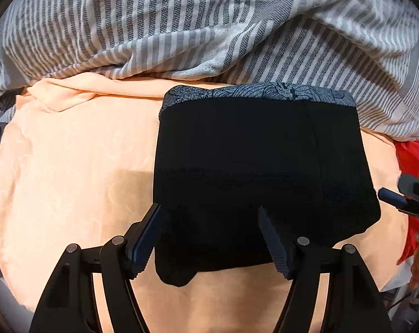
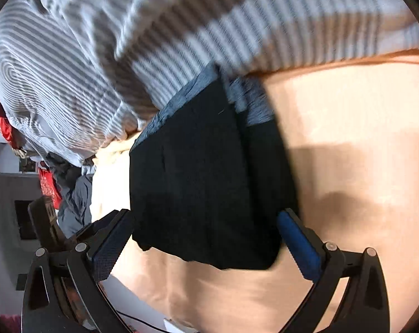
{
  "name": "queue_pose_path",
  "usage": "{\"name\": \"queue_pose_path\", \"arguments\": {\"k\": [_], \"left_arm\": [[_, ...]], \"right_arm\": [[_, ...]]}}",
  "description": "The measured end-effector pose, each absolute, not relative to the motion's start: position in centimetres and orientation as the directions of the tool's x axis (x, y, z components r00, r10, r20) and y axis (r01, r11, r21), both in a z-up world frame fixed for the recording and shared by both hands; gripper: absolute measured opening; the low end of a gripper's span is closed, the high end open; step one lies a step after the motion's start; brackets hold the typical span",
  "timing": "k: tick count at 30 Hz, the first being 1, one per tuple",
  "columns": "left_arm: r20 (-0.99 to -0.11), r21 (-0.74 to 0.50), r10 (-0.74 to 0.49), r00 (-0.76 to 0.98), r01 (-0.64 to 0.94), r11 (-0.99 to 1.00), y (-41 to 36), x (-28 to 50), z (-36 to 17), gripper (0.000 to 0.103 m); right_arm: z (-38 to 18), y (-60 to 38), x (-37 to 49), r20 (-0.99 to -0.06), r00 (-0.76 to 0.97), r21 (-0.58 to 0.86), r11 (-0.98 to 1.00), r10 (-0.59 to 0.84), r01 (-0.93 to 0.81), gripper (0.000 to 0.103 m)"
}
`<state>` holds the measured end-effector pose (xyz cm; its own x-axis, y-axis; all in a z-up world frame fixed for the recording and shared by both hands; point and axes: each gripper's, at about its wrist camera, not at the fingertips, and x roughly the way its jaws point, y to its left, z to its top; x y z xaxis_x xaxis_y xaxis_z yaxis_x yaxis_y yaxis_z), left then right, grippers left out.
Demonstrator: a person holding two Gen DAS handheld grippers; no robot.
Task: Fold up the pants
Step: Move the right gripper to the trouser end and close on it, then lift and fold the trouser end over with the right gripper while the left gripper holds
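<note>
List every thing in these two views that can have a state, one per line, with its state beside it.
Black pants: folded into a compact block, lying flat on the sheet, patterned waistband at the far edge.
Peach sheet: spread out, slightly wrinkled.
Striped blanket: bunched up behind the pants.
Left gripper: fingers open, holding nothing.
Right gripper: fingers open, holding nothing.

Warm, bright light casts soft shadows on the peach sheet; right wrist view motion-blurred, both fisheye-curved at edges.

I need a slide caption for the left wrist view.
Open left gripper above folded black pants on a peach sheet.
</note>
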<state>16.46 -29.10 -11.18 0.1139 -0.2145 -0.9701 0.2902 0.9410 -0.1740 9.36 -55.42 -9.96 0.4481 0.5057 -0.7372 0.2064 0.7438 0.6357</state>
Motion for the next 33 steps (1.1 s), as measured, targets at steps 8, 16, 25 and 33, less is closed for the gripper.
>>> {"name": "queue_pose_path", "arguments": {"k": [8, 16, 25, 33], "left_arm": [[-0.956, -0.264, -0.291, 0.04, 0.312, 0.913, -27.9, 19.5, -12.7, 0.071], [-0.929, -0.368, -0.363, -0.078, 0.324, 0.872, -26.4, 21.8, -15.7, 0.071], [-0.896, -0.444, -0.427, -0.124, 0.318, 0.838, -26.5, 23.7, -18.4, 0.079], [-0.893, -0.448, -0.44, -0.09, 0.257, 0.856, -26.6, 22.7, -19.0, 0.082]], "right_arm": [[-11.0, -59.9, 10.8, -0.736, 0.413, 0.646, 0.739, 0.536, 0.192, 0.102], [-13.6, -57.6, 14.5, -0.755, 0.309, 0.619, 0.784, 0.578, 0.047, 0.1], [-16.0, -57.5, 15.9, -0.709, 0.234, 0.681, 0.732, 0.666, -0.021, 0.1], [-16.2, -58.1, 16.4, -0.68, 0.266, 0.721, 0.688, 0.683, 0.076, 0.093]]}}
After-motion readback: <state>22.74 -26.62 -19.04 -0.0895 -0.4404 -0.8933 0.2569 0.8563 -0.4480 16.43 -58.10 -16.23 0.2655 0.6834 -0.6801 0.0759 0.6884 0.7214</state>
